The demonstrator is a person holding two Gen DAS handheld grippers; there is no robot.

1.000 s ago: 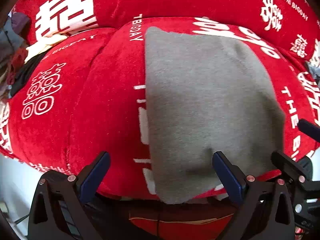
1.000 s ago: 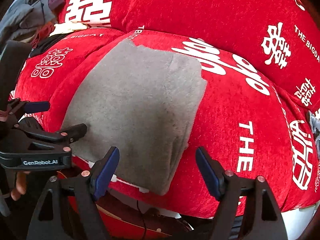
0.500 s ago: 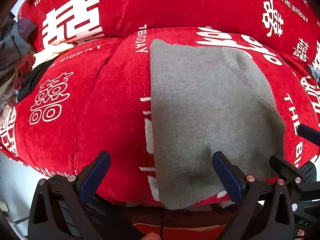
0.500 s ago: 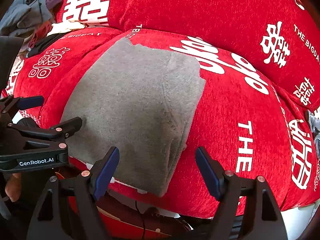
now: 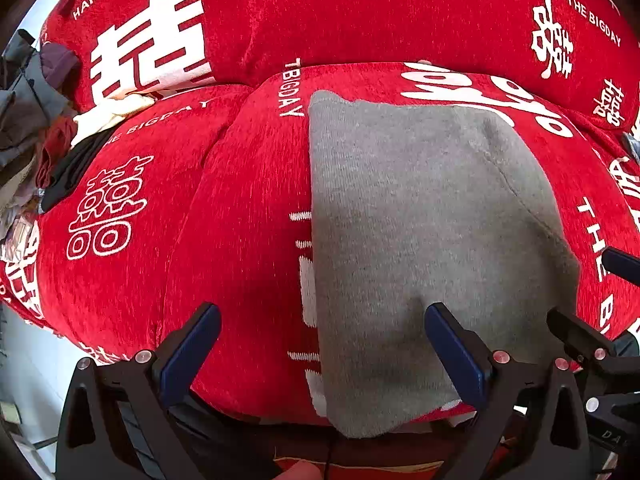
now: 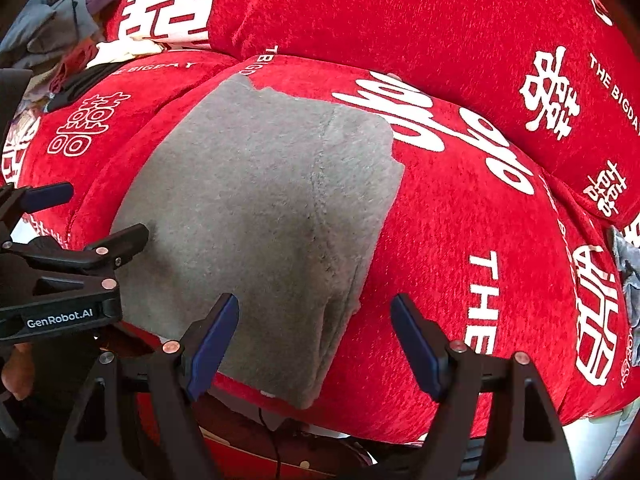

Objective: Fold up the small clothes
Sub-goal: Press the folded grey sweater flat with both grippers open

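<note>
We've got the folded grey cloth [image 5: 424, 240] lying flat on the red sofa cushion [image 5: 240, 208]. Our left claw [image 5: 320, 344] and right claw [image 6: 314, 330] both gape wide over its near edge, gripping nothing.

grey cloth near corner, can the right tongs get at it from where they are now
Probably yes. The right tongs stand open just over the near corner of the grey cloth, which lies flat on the red cushion; the left tongs are off to the side.
</note>
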